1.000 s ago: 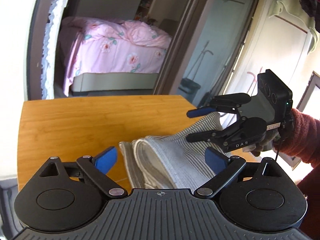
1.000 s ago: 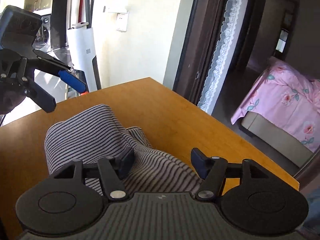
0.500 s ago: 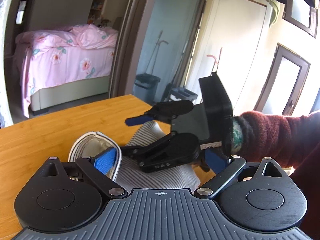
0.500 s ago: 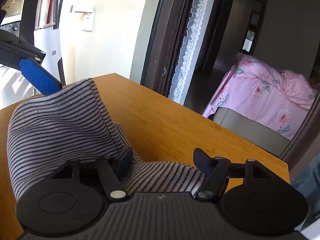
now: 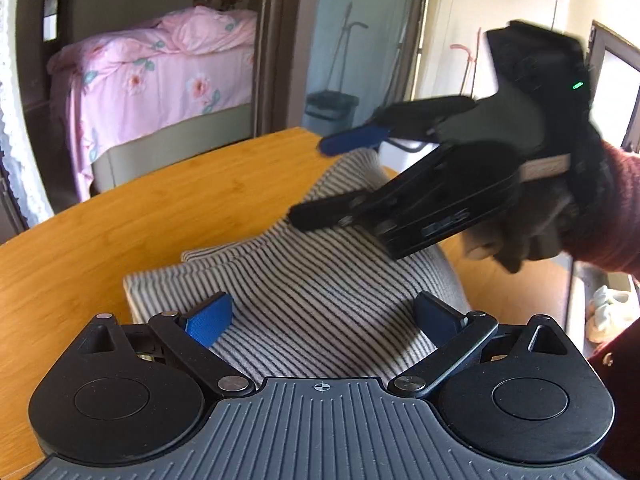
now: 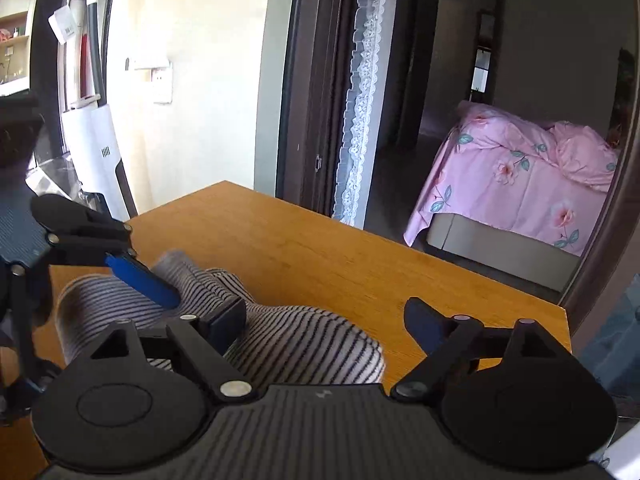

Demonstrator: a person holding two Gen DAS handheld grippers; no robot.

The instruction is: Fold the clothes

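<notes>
A grey-and-white striped garment (image 5: 320, 280) lies folded on the wooden table (image 5: 140, 220). My left gripper (image 5: 322, 316) hovers low over its near part. Its jaws are opening, and the cloth lies under and between the blue pads (image 5: 210, 318) without being pinched. My right gripper (image 5: 334, 178) comes in from the right above the garment's far fold, jaws opening, blue pad uppermost. In the right wrist view the garment (image 6: 312, 344) bulges beside the left finger of my right gripper (image 6: 324, 320), unclamped. My left gripper (image 6: 76, 340) reaches in from the left there.
The table's far edge (image 6: 400, 240) and right corner (image 6: 560, 312) are close. A dark red sleeve (image 5: 608, 216) holds the right gripper. Beyond are a doorway with a pink bed (image 6: 520, 184), a white vacuum (image 6: 96, 148) and a bin (image 5: 332, 108).
The right gripper's jaws have widened and let the raised striped fold drop lower. The left gripper has moved in over the garment, which now lies flatter beneath it.
</notes>
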